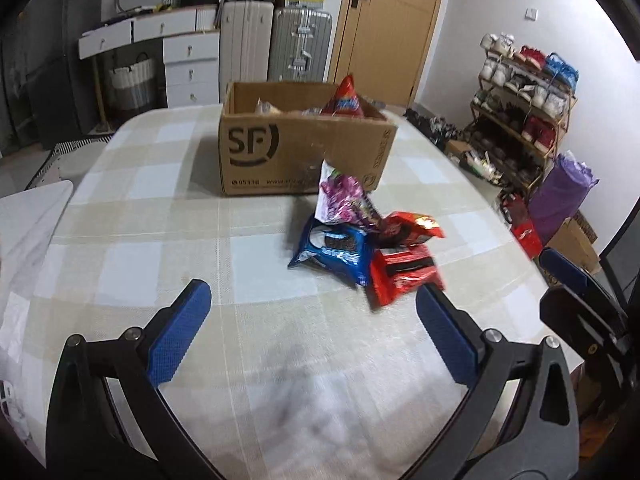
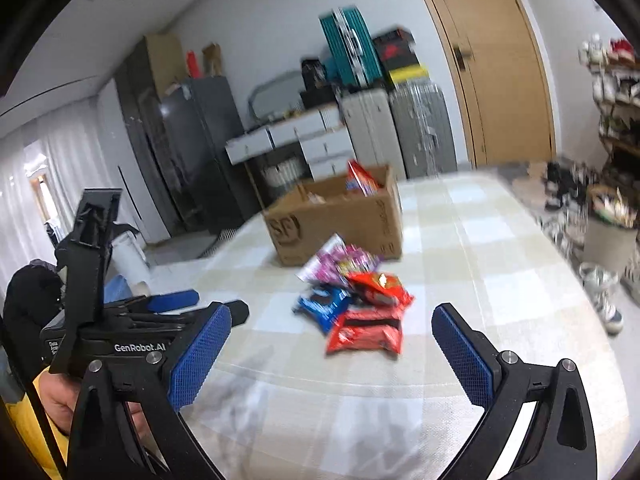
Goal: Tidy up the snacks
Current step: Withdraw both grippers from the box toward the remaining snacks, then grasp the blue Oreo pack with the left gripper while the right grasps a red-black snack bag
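Four snack packs lie heaped on the surface [image 1: 160,208] just before the box [image 1: 296,148]: blue pack [image 1: 336,250], two red packs [image 1: 404,276], purple pack [image 1: 344,200] propped on top. Both grippers, left [image 1: 312,332] and right [image 2: 332,348], hover empty with jaws apart. Grabbing a lower pack could topple the purple one; slick, overlapping foil may slip or drag its neighbours.

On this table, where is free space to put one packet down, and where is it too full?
Free: tablecloth left of the snack pile, and between pile and both open grippers. Crowded: pile against the cardboard box front.
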Motion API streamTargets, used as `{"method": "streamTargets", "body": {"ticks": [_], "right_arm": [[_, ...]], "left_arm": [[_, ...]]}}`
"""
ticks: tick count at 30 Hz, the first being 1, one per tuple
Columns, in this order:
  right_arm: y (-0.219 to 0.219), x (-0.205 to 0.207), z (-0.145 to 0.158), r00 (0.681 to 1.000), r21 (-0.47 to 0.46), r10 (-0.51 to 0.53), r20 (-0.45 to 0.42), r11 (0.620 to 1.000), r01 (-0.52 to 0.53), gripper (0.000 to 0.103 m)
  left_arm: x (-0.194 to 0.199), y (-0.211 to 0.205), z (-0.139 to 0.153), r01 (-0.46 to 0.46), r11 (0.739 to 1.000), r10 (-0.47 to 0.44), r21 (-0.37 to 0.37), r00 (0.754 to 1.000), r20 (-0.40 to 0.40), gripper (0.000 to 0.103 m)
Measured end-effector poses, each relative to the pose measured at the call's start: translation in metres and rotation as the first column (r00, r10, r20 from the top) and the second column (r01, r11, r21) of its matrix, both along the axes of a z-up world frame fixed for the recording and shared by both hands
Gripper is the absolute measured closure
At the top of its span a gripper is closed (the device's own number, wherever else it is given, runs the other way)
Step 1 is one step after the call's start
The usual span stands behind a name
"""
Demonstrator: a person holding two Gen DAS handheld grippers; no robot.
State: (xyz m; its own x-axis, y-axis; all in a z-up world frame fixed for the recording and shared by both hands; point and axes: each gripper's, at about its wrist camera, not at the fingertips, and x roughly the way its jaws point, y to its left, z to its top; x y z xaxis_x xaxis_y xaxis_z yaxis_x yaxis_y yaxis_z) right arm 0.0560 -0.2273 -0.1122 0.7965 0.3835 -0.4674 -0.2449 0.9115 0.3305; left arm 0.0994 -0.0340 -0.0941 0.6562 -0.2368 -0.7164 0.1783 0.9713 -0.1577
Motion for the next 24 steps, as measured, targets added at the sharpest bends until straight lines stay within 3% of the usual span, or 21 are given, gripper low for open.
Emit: {"method": "streamTargets", "body": {"ticks": [4, 8, 12, 14, 16, 20, 24], "right_arm": [[-0.007, 0.035, -0.024, 0.991, 0.041, 0.033, -0.131, 0.999, -0.028, 0.001], [-0.001, 0.065, -0.042, 0.974, -0.002, 0.041, -0.223, 0.999, -0.043, 0.001], [0.012, 0.093, -0.055, 0.959, -0.093, 0.017, -0.284, 0.995, -0.045, 0.001], [0.018, 0.103, -0.062, 0.951, -0.126, 0.008, -0.31, 0.991, -0.049, 0.004], [0.022, 0.11, -0.068, 0.946, -0.136, 0.021, -0.323, 0.988, -0.068, 0.018], [0.032, 0.122, -0.083, 0.928, -0.208, 0.022, -0.372, 0.972, -0.107, 0.021], [0.039, 0.124, -0.086, 0.935, -0.27, 0.014, -0.353, 0.956, -0.117, 0.022]], "left_arm": [[0.041, -0.003, -0.027, 0.007, 1.0, -0.007, 0.004, 0.998, -0.07, 0.001], [0.071, -0.014, -0.051, 0.006, 0.997, 0.003, 0.077, 0.994, -0.114, 0.001], [0.09, -0.015, -0.065, 0.005, 0.998, 0.003, 0.058, 0.991, -0.133, 0.001], [0.101, -0.013, -0.072, -0.004, 0.998, 0.012, 0.056, 0.989, -0.145, 0.001], [0.111, -0.011, -0.078, -0.007, 0.999, 0.014, 0.048, 0.988, -0.154, 0.001], [0.127, -0.008, -0.09, -0.021, 0.999, 0.029, 0.05, 0.986, -0.167, 0.002], [0.144, -0.007, -0.1, -0.025, 0.999, 0.032, 0.038, 0.982, -0.184, 0.002]]}}
